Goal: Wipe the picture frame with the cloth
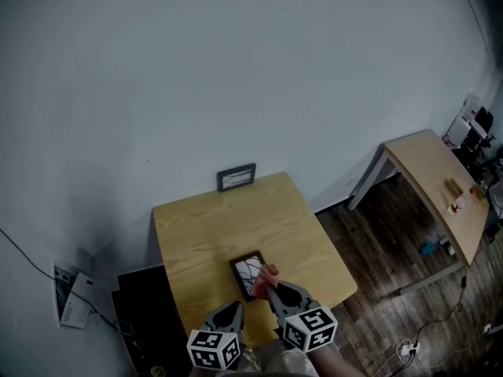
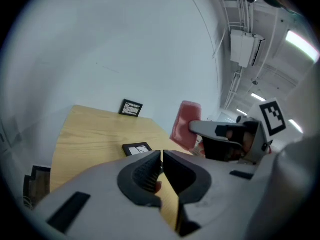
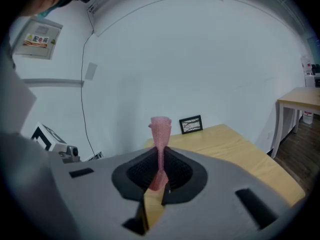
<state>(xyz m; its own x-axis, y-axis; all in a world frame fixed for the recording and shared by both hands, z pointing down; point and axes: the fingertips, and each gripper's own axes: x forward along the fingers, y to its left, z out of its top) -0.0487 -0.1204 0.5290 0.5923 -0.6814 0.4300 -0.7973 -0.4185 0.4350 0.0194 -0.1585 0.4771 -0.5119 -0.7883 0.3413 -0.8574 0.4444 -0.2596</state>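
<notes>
Holds a 2-jaw gripper in each hand over the near edge of a light wooden table [image 1: 196, 226]. Clamps the right gripper [image 1: 273, 291] on a pink cloth [image 1: 266, 274], jaws pressed almost together on its lower part, with the rest standing up above the pads as a narrow twisted column. Carries nothing in the left gripper [image 1: 233, 314]: jaws fully together, ribbed pads touching. Sets the 2 grippers side by side, the left one slightly nearer, both pointing toward the pale wall [image 1: 236, 69] and tilted a little downward. Holds the cloth just at the near right corner of a small dark picture frame [image 1: 247, 270] lying flat on the near half of the table; cannot tell whether cloth and frame touch. Faces a 2nd frame [image 1: 236, 177], upright at the far edge of the table against the wall, well apart from the flat one. Has a 2nd table [image 1: 432, 179] far off to the right on a dark plank floor [image 1: 385, 242], with a few things on it too small to make out.
</notes>
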